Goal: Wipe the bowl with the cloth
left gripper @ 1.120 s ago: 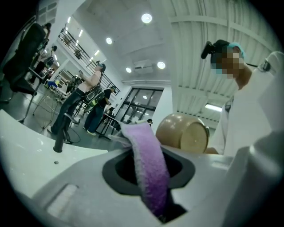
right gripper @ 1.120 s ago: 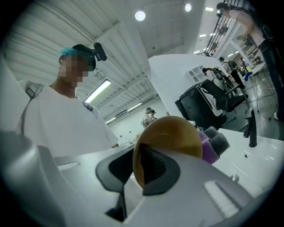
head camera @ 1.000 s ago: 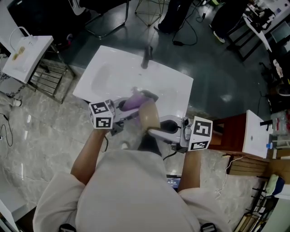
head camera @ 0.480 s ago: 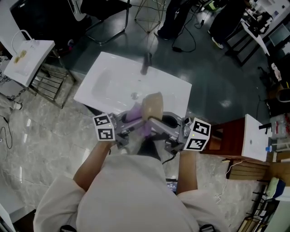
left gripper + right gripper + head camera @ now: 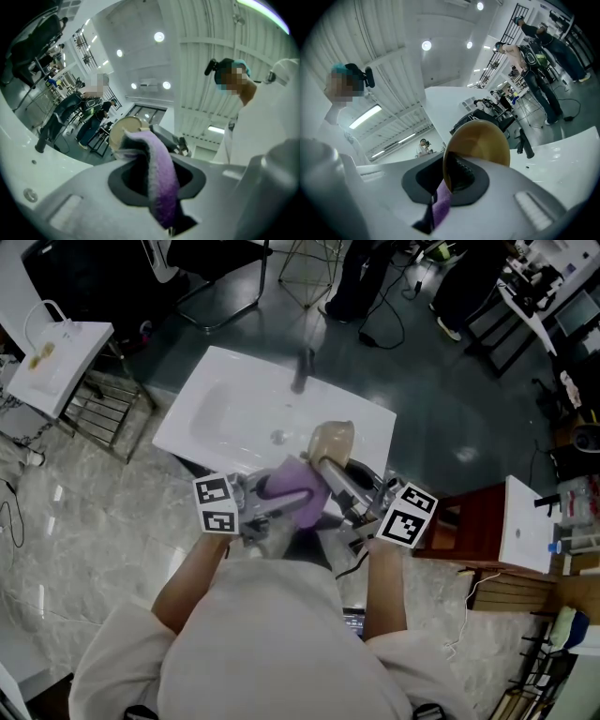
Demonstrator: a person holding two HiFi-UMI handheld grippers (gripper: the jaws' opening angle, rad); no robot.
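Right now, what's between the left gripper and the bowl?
Only the purple cloth, held by the left gripper, with the bowl just beyond; shown in the left gripper view.

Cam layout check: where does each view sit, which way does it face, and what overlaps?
Head view: on the person's head, looking steeply down at the white sink; forearms and torso show.
Left gripper view: rides the left gripper, looking along jaws shut on the purple cloth; white-clad torso at right.
Right gripper view: rides the right gripper, looking along jaws shut on the bowl rim; torso at left.
Shared: all three show bowl and cloth.
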